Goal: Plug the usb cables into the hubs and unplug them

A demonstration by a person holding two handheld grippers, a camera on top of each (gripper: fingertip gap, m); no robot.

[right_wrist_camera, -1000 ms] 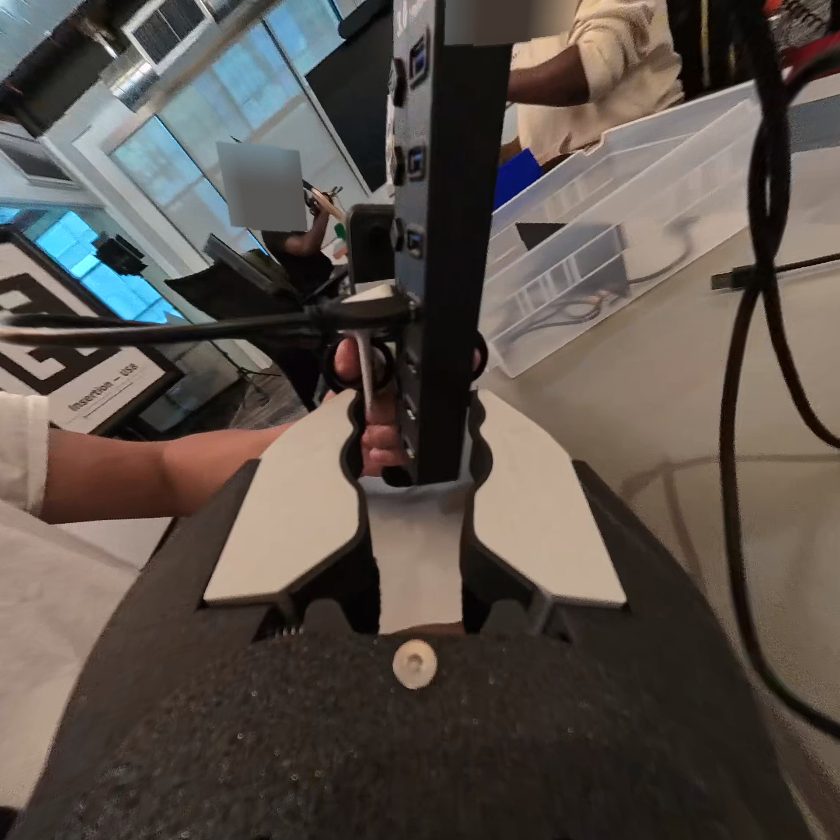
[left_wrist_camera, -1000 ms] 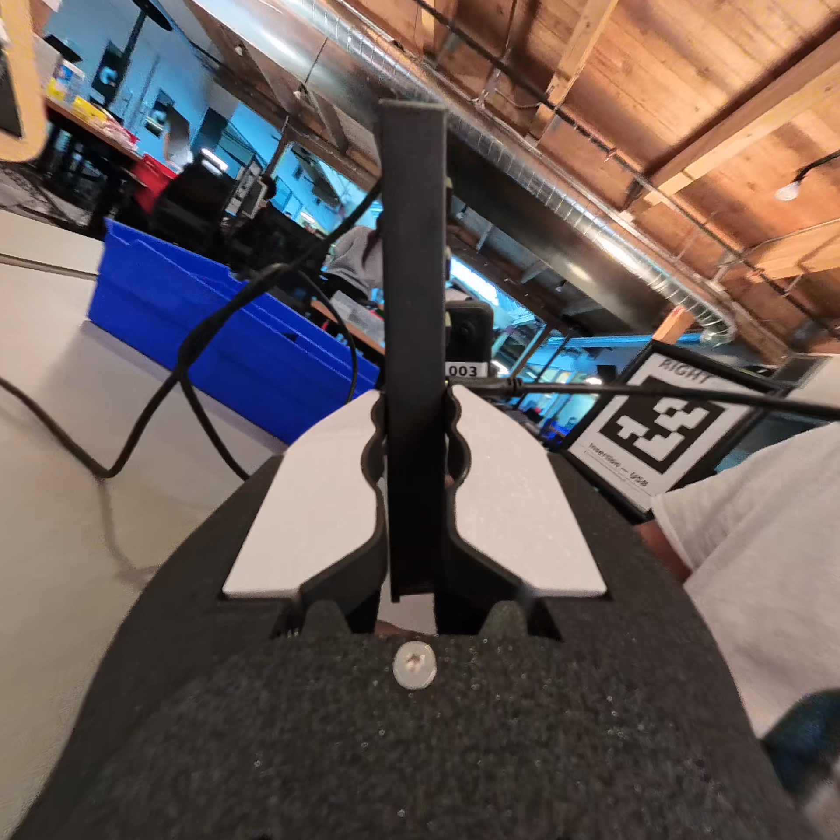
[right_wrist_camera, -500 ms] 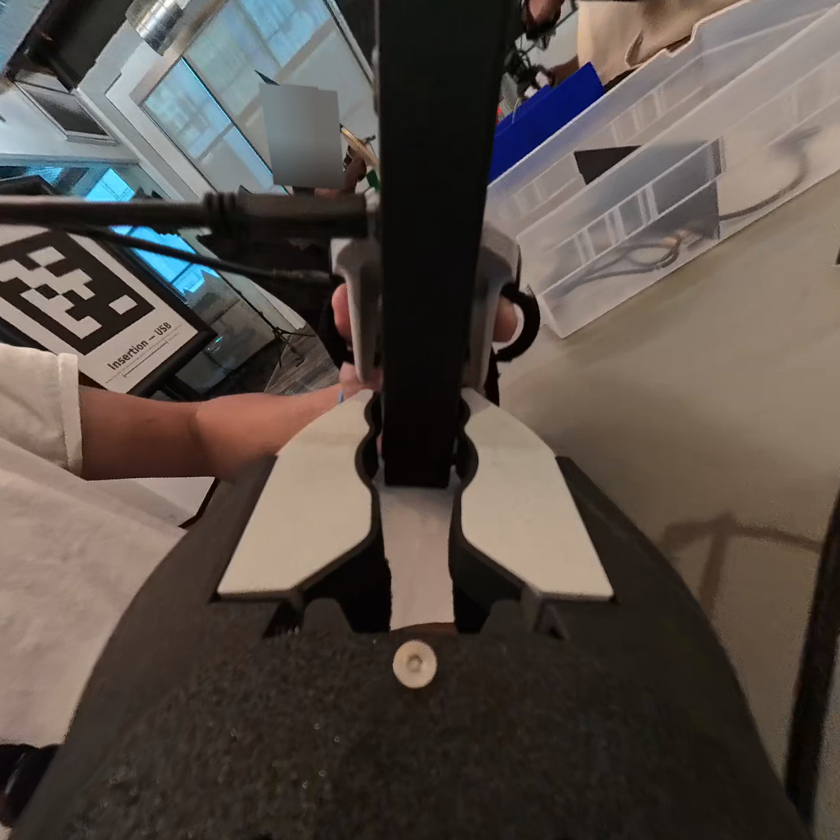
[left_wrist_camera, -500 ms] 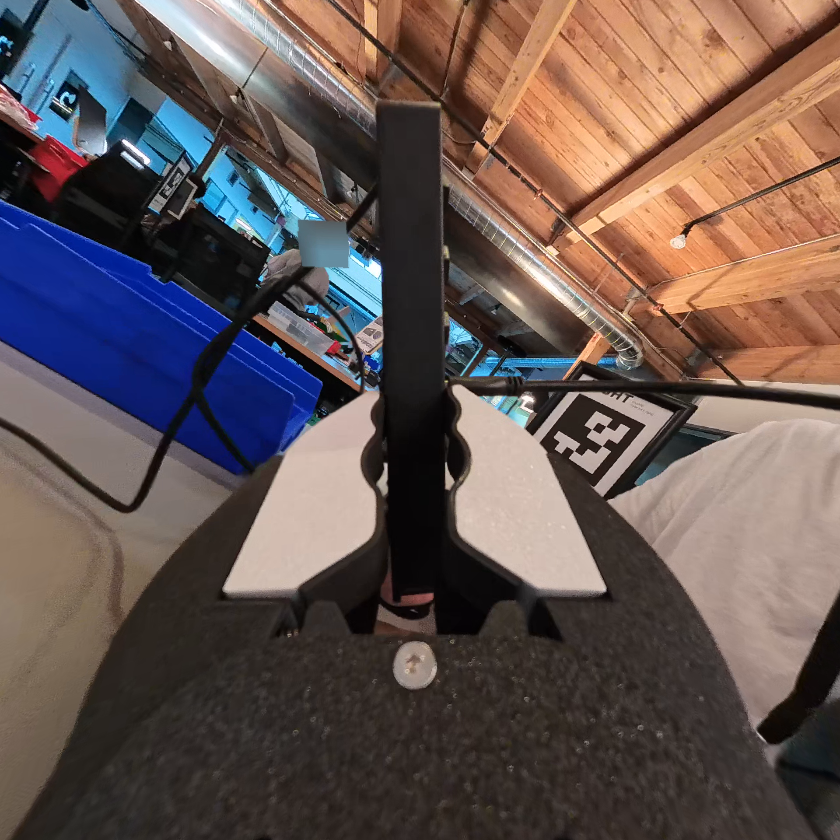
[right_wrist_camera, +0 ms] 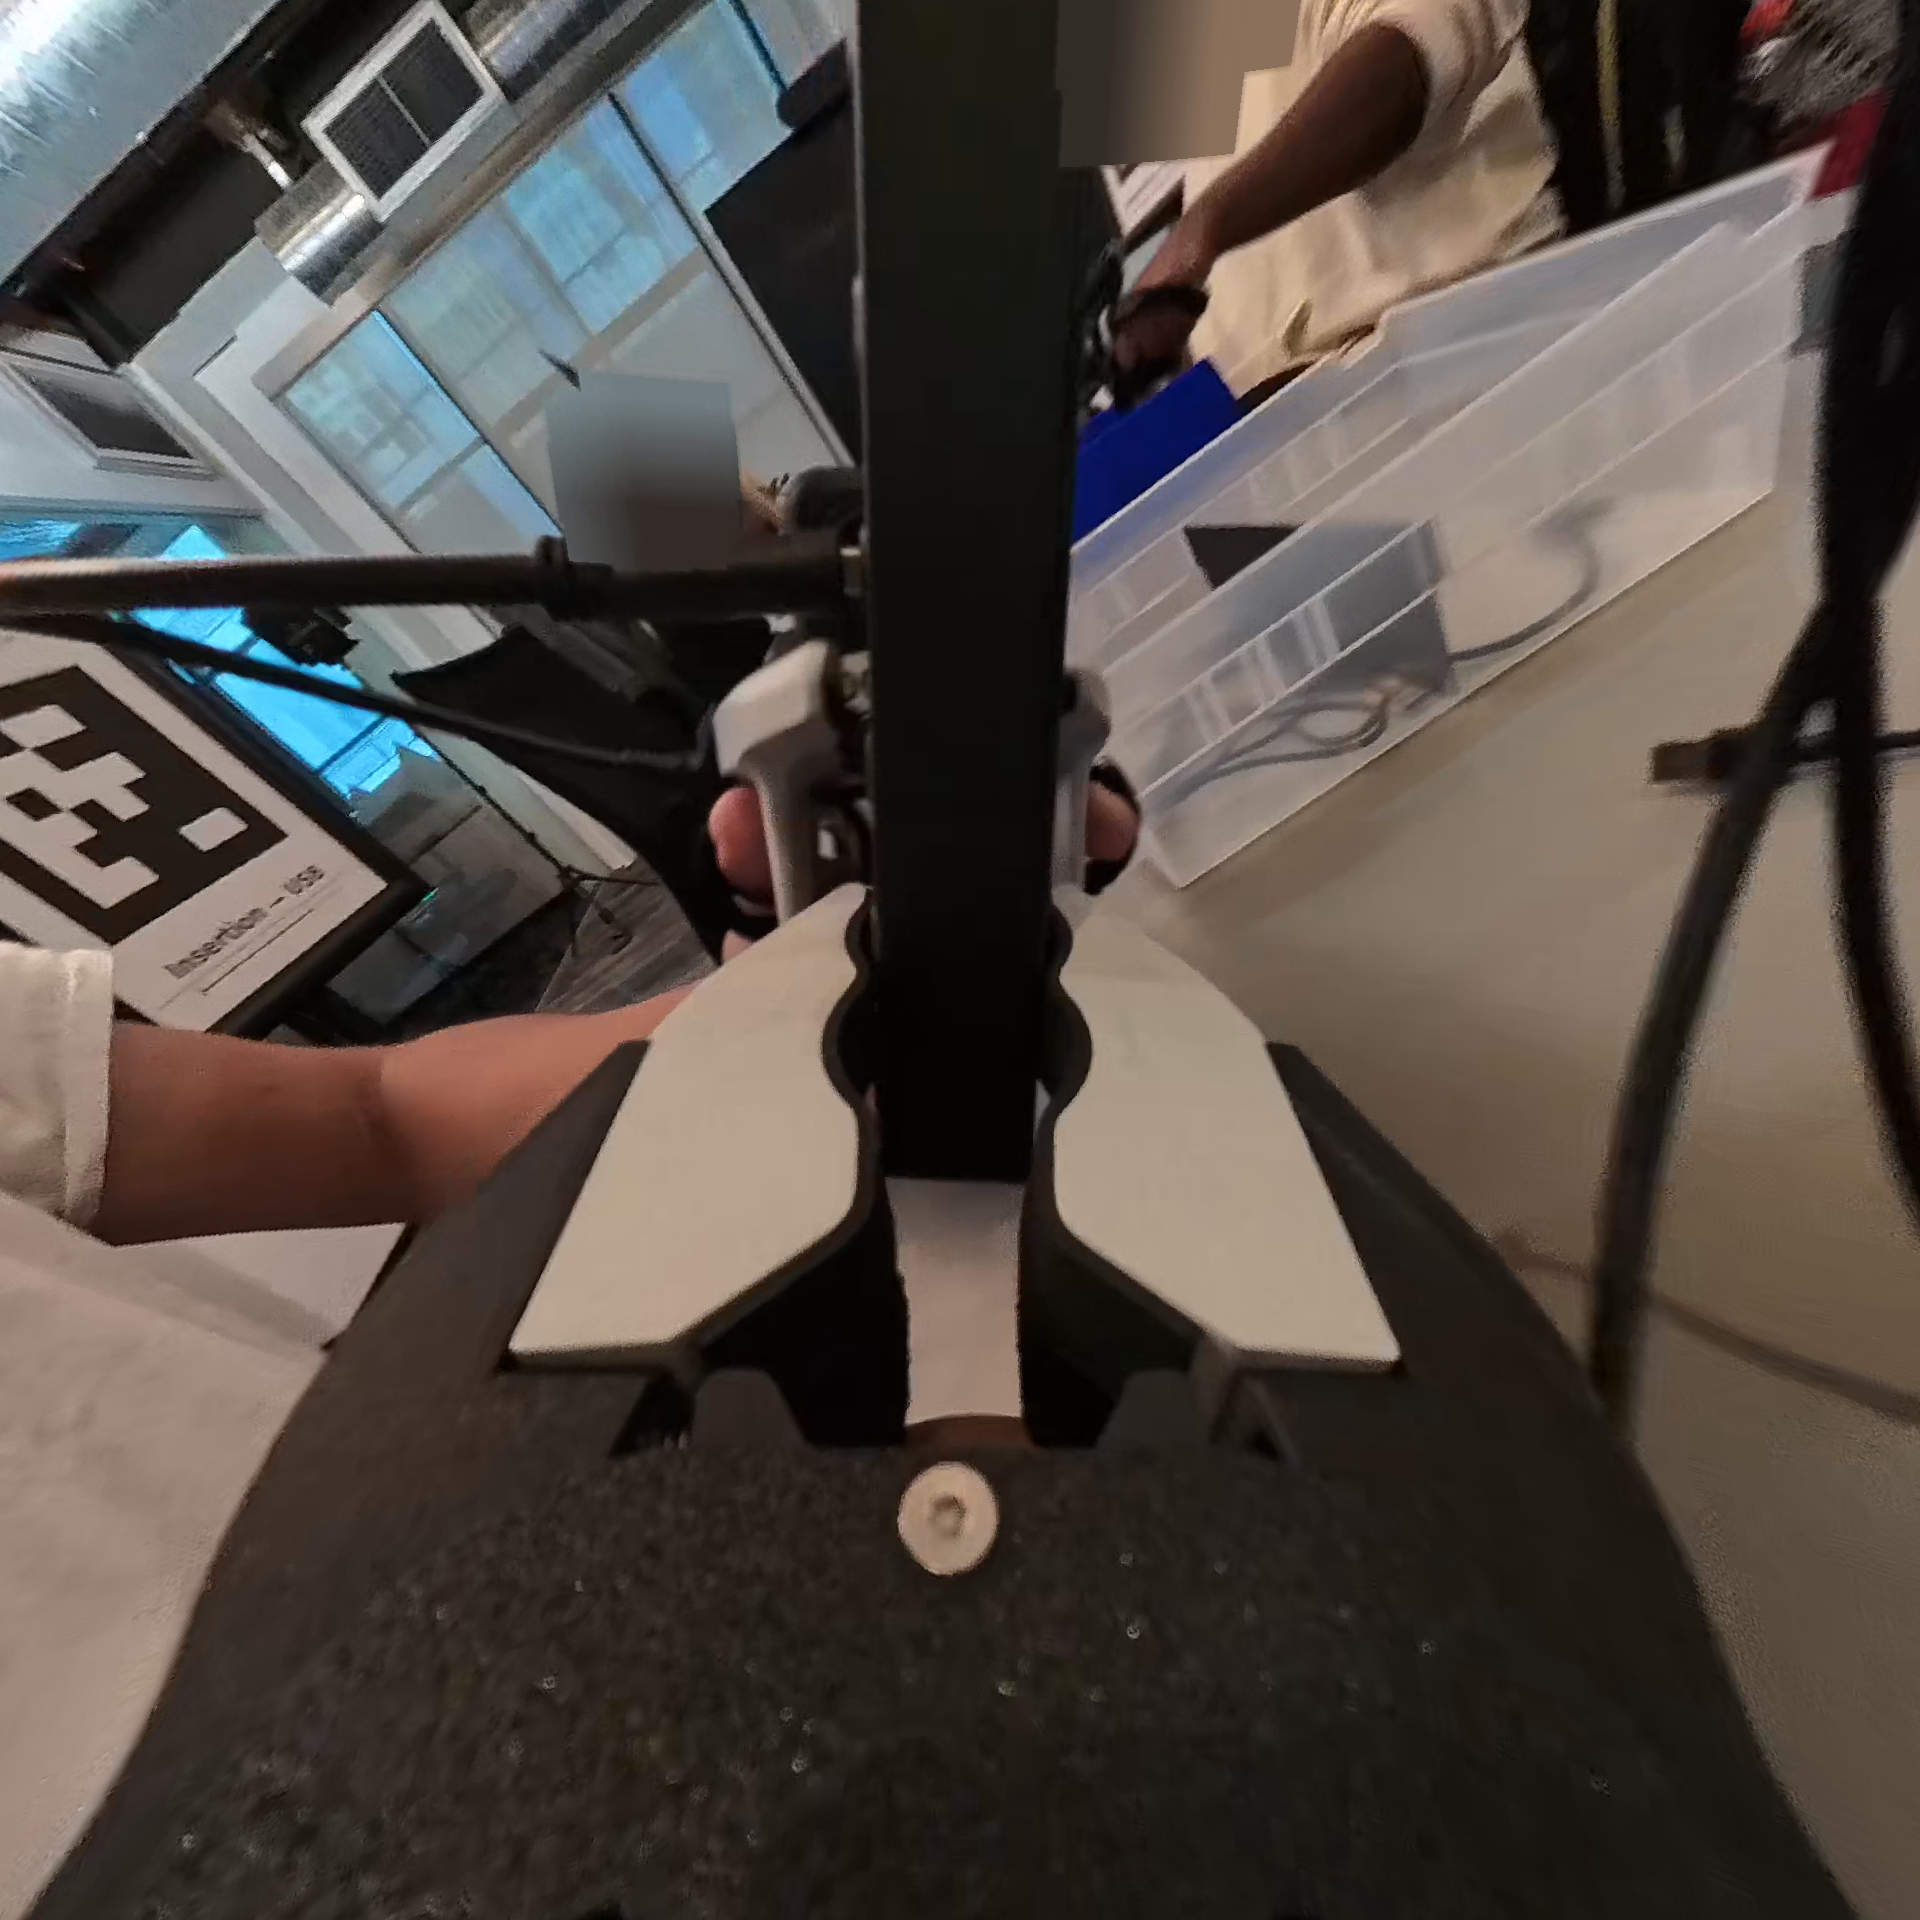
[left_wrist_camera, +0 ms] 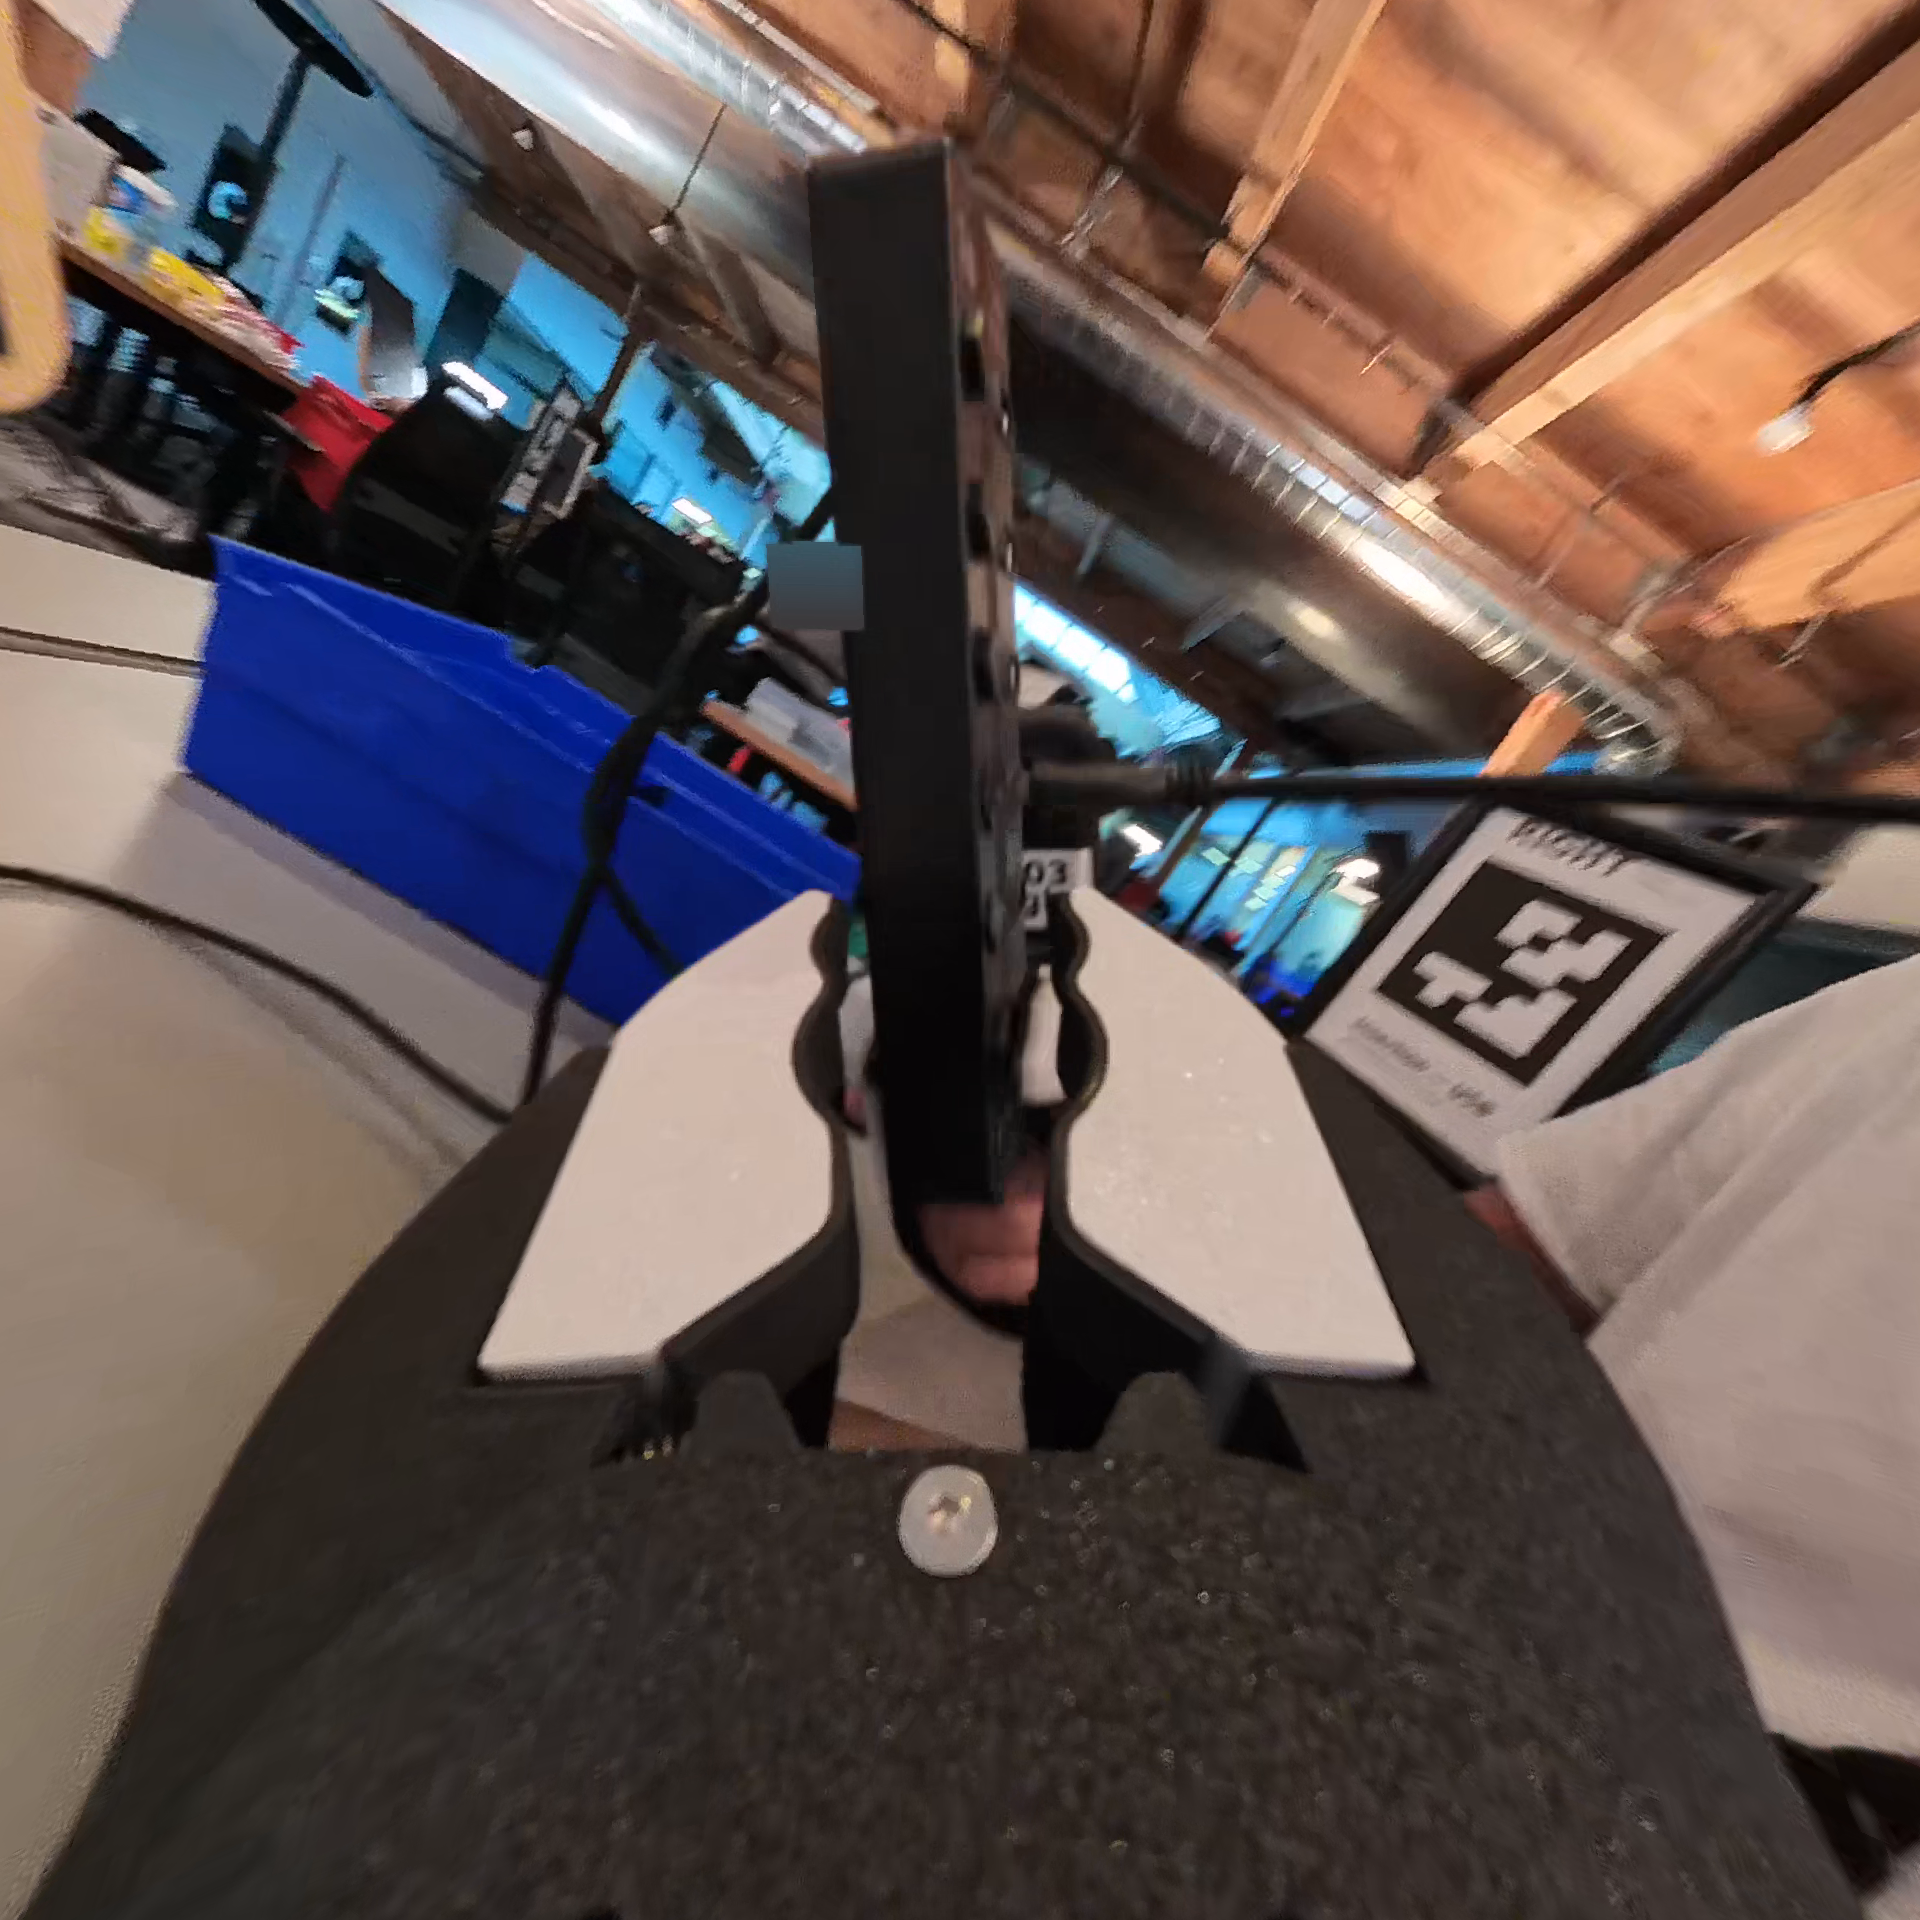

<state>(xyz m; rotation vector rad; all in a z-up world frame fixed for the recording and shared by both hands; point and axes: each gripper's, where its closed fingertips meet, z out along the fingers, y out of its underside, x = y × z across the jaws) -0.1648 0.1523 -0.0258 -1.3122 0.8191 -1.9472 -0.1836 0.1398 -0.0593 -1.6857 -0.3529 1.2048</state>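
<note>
The fingers (left_wrist_camera: 717,1101) of the left gripper (left_wrist_camera: 948,997) are parted a little around the lower end of a black hub (left_wrist_camera: 914,665); a gap shows on either side, so no firm grip is seen. The fingers (right_wrist_camera: 727,1122) of the right gripper (right_wrist_camera: 961,987) are pressed against both sides of the same hub (right_wrist_camera: 961,520), which is held upright between them. In the right wrist view the far gripper is seen beyond the hub, with a person's hand (right_wrist_camera: 743,831) on it.

A black usb cable (left_wrist_camera: 1455,792) is plugged into a port on the hub's right face and is stretched away to the right; in the right wrist view the cable (right_wrist_camera: 312,582) runs off to the left. Much of the middle of both views is blocked by the hub.

A blue bin (left_wrist_camera: 436,748) is set on the pale desk (left_wrist_camera: 187,1195) at far left, with loose black cables (left_wrist_camera: 592,883) before it. A framed marker board (left_wrist_camera: 1527,977) stands at far right. A clear divided tray (right_wrist_camera: 1455,582) lies on the desk (right_wrist_camera: 1403,1039) to the right, and dark cables (right_wrist_camera: 1704,987) hang near the right edge. A white sleeve (right_wrist_camera: 52,1081) is seen at left.
</note>
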